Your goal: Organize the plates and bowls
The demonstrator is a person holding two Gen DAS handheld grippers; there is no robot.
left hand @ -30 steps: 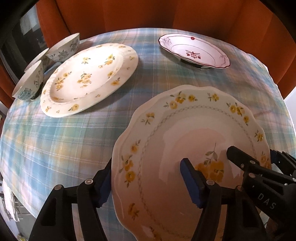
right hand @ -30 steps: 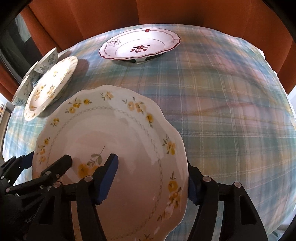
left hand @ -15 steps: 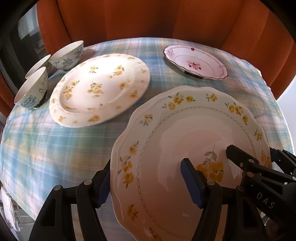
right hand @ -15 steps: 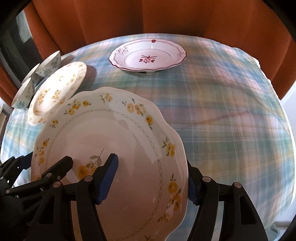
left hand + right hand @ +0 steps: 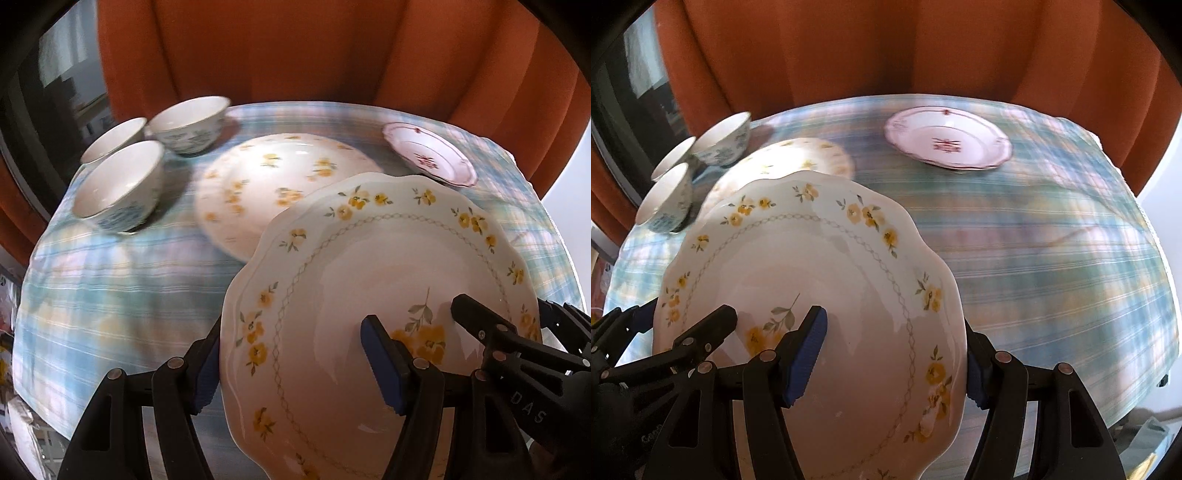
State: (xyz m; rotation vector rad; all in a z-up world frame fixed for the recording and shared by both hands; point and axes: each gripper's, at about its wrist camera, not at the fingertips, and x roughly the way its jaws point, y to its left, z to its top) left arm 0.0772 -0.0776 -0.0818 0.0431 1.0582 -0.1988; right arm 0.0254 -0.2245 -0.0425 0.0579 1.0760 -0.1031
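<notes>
Both grippers, left gripper (image 5: pixel 295 358) and right gripper (image 5: pixel 890 354), have jaws clenched on opposite rims of the scalloped yellow-flower plate (image 5: pixel 388 295), held above the table (image 5: pixel 1052 258). Its far edge overlaps the flat yellow-flower plate (image 5: pixel 266 184); three bowls (image 5: pixel 118 184) crowd left, and the red-trimmed plate (image 5: pixel 947 138) lies well apart.

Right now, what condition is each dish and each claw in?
Scalloped yellow-flower plate: lifted off the table, tilted, gripped on both sides.
Left claw: clamped on that plate's rim.
Right claw: clamped on the opposite rim.
Round yellow-flower plate: flat on the tablecloth, empty.
Red-trimmed plate: on the cloth, empty.
Three blue-patterned bowls: upright, empty, grouped side by side.
</notes>
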